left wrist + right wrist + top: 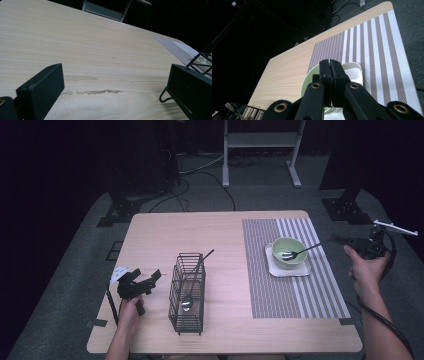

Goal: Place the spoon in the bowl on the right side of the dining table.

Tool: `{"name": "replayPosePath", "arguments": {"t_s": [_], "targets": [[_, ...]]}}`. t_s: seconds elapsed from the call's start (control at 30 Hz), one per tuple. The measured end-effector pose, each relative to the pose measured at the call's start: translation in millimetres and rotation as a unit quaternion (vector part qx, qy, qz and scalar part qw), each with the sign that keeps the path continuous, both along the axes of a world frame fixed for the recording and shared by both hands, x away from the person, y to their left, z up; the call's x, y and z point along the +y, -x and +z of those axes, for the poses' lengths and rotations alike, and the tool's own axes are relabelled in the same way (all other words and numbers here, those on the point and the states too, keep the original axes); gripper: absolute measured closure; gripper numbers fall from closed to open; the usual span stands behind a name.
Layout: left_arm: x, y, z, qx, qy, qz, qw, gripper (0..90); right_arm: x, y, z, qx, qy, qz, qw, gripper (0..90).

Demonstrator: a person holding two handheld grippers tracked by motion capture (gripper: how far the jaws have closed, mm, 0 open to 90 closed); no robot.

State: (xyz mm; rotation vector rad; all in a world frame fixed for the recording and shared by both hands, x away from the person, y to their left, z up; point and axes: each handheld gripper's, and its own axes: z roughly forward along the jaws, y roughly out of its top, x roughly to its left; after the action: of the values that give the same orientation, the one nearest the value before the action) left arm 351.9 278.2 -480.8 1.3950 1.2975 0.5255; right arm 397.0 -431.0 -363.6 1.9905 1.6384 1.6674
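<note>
- High view gives the whole layout: black wire cutlery basket [187,292] with a long-handled metal spoon [192,282] inside, standing on the pale wooden table [165,235], and a light green bowl [288,252] with a black-handled spoon [299,253] on a white square plate [287,269] on the striped woven placemat [292,270].
- Left gripper [142,284], just left of the basket: its own view shows jaws spread wide, nothing between them, plus worn patches on the tabletop.
- Right gripper [367,245] is off the table's right edge; its view shows jaws pressed together, empty.

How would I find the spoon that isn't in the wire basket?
Start at the striped grey-and-white placemat on the right half of the wooden table. A white square plate there carries a pale green bowl, and the dark-handled metal spoon rests in it, handle overhanging the rim.
</note>
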Motion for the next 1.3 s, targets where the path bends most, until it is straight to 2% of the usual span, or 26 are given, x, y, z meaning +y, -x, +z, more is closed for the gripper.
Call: {"name": "replayPosePath", "arguments": {"t_s": [1.3], "targets": [[0.0,-0.1,0.0,0.0,0.0,0.002,1.0,0.1,4.9,-9.8,-23.8,0.011,-0.003,-0.011,0.9999,88.5]]}}
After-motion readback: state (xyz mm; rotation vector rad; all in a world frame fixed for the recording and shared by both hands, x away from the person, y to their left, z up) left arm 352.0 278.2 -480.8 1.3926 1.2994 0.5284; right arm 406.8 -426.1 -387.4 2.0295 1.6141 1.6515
